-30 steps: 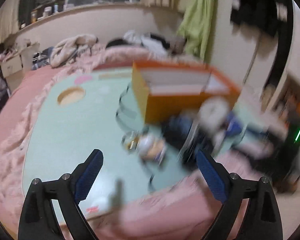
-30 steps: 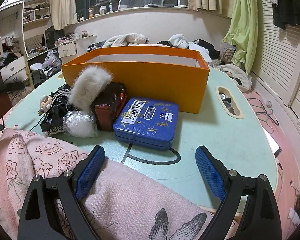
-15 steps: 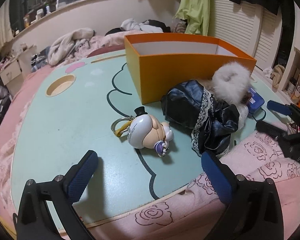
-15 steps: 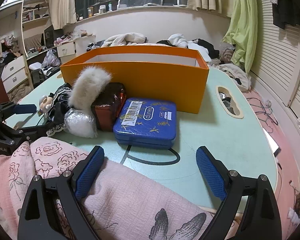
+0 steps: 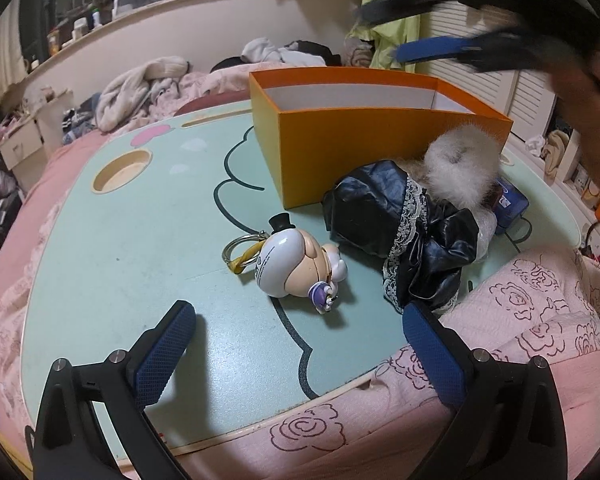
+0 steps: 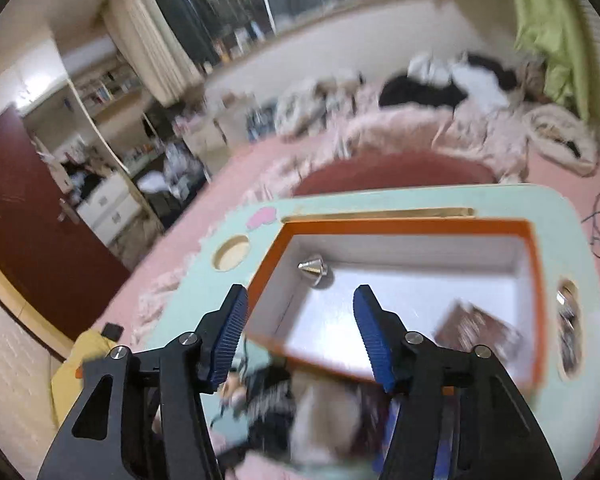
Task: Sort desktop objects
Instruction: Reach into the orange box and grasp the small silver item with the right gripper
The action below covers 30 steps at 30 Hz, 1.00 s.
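Note:
An orange box (image 5: 340,152) stands open on the mint table (image 5: 120,240). In front of it lie a white toy figure on a key ring (image 5: 288,264), a black lace-trimmed garment (image 5: 380,208), a white fur puff (image 5: 460,164) and a half-hidden blue tin (image 5: 510,200). My left gripper (image 5: 298,340) is open and empty, low over the table just short of the figure. My right gripper (image 6: 300,320) hangs above the box (image 6: 412,226), its jaws closing with nothing between them. Inside the box lie a silver cone (image 6: 314,270) and a blurred brown item (image 6: 476,328).
A pink rose-print quilt (image 5: 520,320) drapes the table's near edge. The tabletop has a round cut-out (image 5: 120,168). Heaped clothes (image 5: 140,84) lie behind the table. A person's hand (image 5: 592,120) fills the upper right of the left wrist view. A brown door (image 6: 20,220) stands at the left.
My right gripper has risen from the quilt at the table's front edge to above the orange box, tilted, and its jaws have narrowed. The left gripper settled and then held still.

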Available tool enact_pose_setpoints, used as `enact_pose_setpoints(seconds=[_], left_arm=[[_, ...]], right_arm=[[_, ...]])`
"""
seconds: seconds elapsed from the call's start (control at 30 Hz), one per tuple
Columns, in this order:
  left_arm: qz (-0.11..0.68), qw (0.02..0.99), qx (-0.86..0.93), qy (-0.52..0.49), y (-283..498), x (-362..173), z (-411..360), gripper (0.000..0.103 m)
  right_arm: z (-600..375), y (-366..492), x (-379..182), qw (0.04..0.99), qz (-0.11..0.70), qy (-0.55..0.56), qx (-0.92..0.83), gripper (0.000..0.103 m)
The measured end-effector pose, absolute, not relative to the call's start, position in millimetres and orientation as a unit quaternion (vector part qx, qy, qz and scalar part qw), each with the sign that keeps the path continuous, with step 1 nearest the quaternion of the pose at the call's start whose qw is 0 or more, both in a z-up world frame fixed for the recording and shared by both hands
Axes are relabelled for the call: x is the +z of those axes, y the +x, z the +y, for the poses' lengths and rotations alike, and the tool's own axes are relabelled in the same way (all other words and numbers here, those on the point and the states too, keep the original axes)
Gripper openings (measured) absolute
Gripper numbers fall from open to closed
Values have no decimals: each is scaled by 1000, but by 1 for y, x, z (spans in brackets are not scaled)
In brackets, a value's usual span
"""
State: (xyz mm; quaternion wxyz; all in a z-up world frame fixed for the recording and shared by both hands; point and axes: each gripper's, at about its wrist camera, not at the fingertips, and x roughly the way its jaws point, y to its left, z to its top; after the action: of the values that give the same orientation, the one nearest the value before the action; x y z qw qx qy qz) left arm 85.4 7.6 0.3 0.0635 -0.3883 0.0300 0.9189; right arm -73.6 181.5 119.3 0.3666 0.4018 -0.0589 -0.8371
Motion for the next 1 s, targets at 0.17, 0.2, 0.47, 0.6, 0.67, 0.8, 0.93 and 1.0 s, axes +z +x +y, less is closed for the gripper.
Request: enact_pose_setpoints(seconds=[0.17, 0.2, 0.47, 0.6, 0.67, 0.8, 0.93, 1.0], left_arm=[[30, 64, 919, -387, 82, 2, 9, 103], [30, 65, 919, -387, 82, 2, 9, 103], [29, 64, 920, -387, 82, 2, 10, 103], [29, 64, 920, -386, 82, 2, 10, 103], [29, 64, 920, -386, 83, 2, 10, 103], [29, 64, 920, -386, 82, 2, 9, 103], [29, 65, 920, -386, 83, 2, 8, 103], [29, 65, 920, -386, 83, 2, 8, 103]], right_arm=[[123, -138, 83, 344, -77, 530, -771, 42], [119, -144, 77, 338, -79, 538, -768, 42], [104, -161, 47, 310, -96, 582, -746, 42], [101, -162, 53, 313, -82, 572, -753, 29], [108, -162, 51, 322, -100, 576, -745, 29], [128, -156, 72, 344, -146, 537, -756, 29], [154, -125, 118, 385, -159, 459, -785, 29], [162, -98, 134, 413, -137, 438, -786, 29]])
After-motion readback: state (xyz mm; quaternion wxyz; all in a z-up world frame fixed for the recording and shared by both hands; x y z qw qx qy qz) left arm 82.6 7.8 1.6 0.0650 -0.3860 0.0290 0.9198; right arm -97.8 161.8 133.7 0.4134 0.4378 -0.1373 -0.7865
